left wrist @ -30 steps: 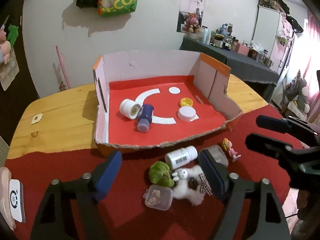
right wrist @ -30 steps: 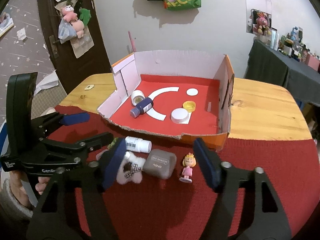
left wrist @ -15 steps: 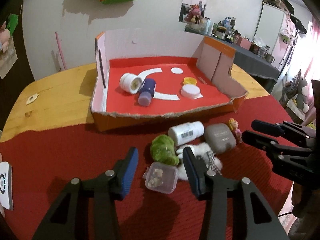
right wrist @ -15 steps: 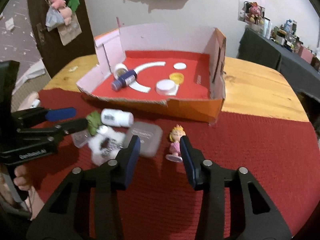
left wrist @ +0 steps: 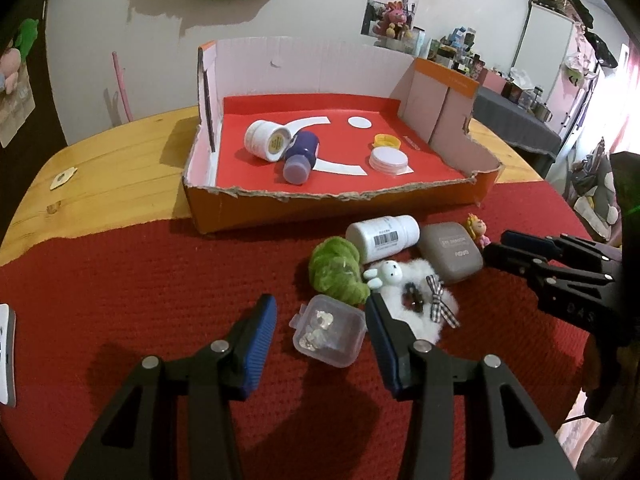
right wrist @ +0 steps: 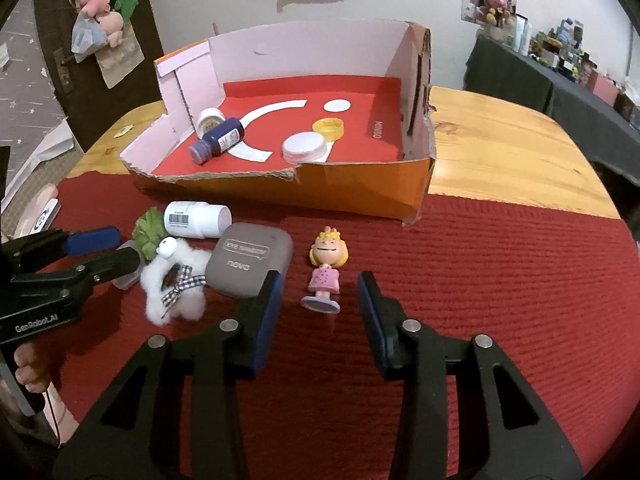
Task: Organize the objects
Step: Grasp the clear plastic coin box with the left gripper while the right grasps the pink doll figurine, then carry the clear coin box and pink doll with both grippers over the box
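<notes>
Evidently both tongs gape, holding nothing: the left tongs (left wrist: 320, 330) straddle the clear plastic case (left wrist: 329, 330), the right tongs (right wrist: 320, 300) frame the doll figurine (right wrist: 326, 266), each lined up for a pick toward the cardboard box (right wrist: 360, 192) at 12 o'clock. Whether any pad touches is unclear; the case's contents are too small to identify.

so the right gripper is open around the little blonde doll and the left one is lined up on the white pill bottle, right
Not quite. The right gripper is open with the blonde doll standing just ahead of its fingers, but the left gripper is lined up on the small clear plastic box, not the white pill bottle. The left wrist view shows it.
</notes>
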Demonstrator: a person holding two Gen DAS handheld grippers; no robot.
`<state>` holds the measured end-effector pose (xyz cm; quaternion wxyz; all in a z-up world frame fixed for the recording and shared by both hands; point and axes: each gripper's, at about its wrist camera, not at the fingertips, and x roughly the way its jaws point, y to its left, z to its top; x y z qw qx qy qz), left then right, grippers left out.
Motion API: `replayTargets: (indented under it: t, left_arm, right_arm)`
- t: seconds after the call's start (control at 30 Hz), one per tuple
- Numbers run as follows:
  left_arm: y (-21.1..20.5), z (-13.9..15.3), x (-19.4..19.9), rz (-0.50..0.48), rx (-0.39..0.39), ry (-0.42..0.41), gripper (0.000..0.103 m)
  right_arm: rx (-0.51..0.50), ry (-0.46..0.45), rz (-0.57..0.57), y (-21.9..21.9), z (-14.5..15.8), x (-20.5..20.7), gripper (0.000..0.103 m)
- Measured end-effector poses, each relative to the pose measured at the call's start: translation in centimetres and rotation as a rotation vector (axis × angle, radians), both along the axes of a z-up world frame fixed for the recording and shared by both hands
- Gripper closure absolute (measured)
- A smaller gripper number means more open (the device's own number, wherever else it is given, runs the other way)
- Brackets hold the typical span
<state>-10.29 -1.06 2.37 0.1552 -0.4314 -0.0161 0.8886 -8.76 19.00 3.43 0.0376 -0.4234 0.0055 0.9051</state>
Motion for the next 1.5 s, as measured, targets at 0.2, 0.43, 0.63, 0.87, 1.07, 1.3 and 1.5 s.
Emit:
replayTargets:
  t: [0.2,0.43,0.63,0.87,1.07,1.3,1.5]
  left_arm:
    - [0.1,-0.7,0.0,-0.007,-0.011,-0.015,0.054]
    - [0.2,-0.9,-0.2,-0.009,-0.017,-0.014,0.056]
    - [0.3,-0.9,-0.1,-0.006,-0.029,-0.004,0.059]
    - [0.6,-1.0,0.1,-0.004,-0.047,0.009,0.059]
    - [0.3,-0.8,0.2,0.001,-0.023,0.004,0.06]
    - [0.0,0.4,0.3,0.007,-0.01,0.03,0.06]
    - [-0.1,2.4,-0.2,0.009,-0.002,0.077,0.06]
  right_arm:
    - [0.0,-0.019,-0.003,0.2,-0.9,-0.4,0.07]
    - [0.006,-0.015,-0.004,0.3,-1.0,-1.4,0.071]
    - [0.033,-0.014,0.0,0.1,-1.1,-2.4,0.076]
    - [0.034,-0.002,-0.006,0.3,-1.0,-2.9,0.081]
    - [0.025,0.009,-0.002,0.1,-0.7,-2.4,0.081]
    - [0.005,0.045,0.021,-0.6,0.9,-1.5,0.081]
    - [0.006,0.096,0.051,-1.5,3.4,-1.0,0.081]
